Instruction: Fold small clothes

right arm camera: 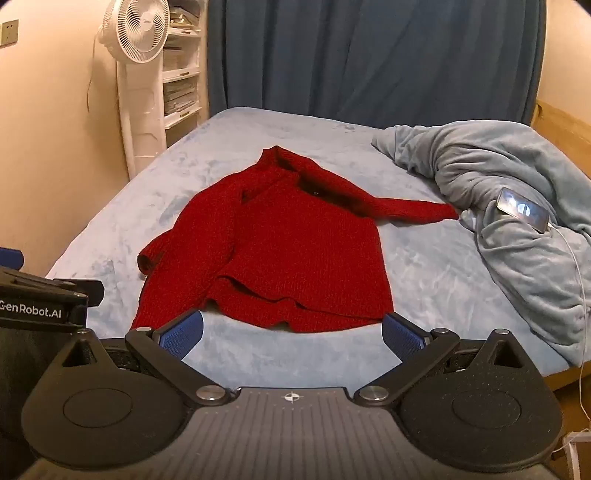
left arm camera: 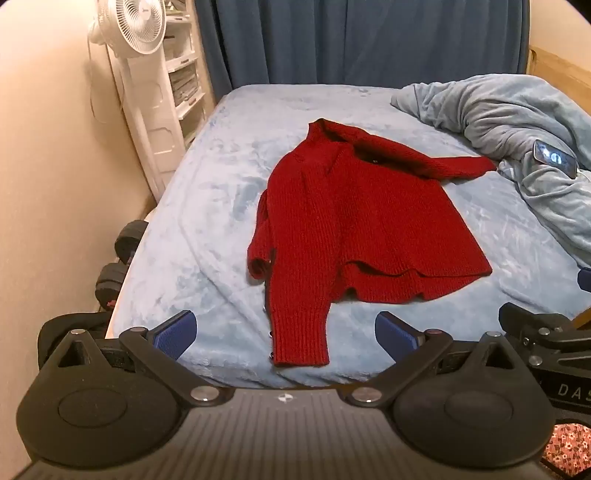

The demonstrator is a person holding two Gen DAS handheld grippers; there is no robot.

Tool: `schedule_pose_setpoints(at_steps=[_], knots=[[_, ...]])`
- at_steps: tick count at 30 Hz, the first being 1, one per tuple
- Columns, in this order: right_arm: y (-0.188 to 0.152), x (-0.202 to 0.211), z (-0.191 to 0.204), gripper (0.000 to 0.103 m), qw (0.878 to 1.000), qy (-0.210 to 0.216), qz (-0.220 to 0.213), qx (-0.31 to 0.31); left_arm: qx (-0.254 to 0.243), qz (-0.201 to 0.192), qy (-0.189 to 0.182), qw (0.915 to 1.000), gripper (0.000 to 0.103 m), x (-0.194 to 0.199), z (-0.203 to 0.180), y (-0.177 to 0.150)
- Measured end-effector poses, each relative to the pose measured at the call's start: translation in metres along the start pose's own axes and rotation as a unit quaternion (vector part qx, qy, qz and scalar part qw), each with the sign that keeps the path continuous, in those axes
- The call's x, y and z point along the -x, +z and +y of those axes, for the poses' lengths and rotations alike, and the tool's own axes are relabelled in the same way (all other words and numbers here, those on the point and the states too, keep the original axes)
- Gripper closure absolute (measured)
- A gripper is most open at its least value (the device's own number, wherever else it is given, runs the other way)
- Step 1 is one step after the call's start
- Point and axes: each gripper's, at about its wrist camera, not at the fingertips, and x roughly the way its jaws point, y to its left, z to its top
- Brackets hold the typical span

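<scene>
A dark red knitted sweater [left arm camera: 354,221] [right arm camera: 291,247] lies spread on the light blue bed [left arm camera: 207,192] [right arm camera: 424,266], collar toward the far end. One sleeve stretches right toward the bunched blanket; the other runs down the left side toward the near edge. My left gripper [left arm camera: 284,334] hovers open above the near edge, just short of that sleeve's cuff, nothing between its blue pads. My right gripper [right arm camera: 291,334] is open too, in front of the sweater's hem, holding nothing. Each gripper's body shows at the edge of the other's view.
A bunched grey-blue blanket [left arm camera: 517,125] [right arm camera: 517,206] fills the right side, with a phone [left arm camera: 554,158] [right arm camera: 522,208] on it and a white cable. A white fan [left arm camera: 136,29] [right arm camera: 136,33] and shelves stand at the left. Dumbbells [left arm camera: 118,258] lie beside the bed.
</scene>
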Motion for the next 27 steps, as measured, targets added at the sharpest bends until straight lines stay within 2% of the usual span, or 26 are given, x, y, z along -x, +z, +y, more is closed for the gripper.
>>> schedule_pose_setpoints(at_steps=[1,2,27], knots=[[0.000,0.000,-0.001,0.001,1.000,0.000,0.002,-0.004,-0.001,0.004,-0.001,1.0000,0.000,-0.001,0.001,0.000],[0.001,0.000,0.002,0.001,1.000,-0.007,0.004,0.014,-0.003,-0.010,0.013,0.9999,0.000,0.001,-0.002,-0.001],[0.003,0.002,0.005,0.001,1.000,-0.016,-0.003,0.022,-0.010,-0.004,-0.007,0.9999,0.000,-0.008,-0.008,0.005]])
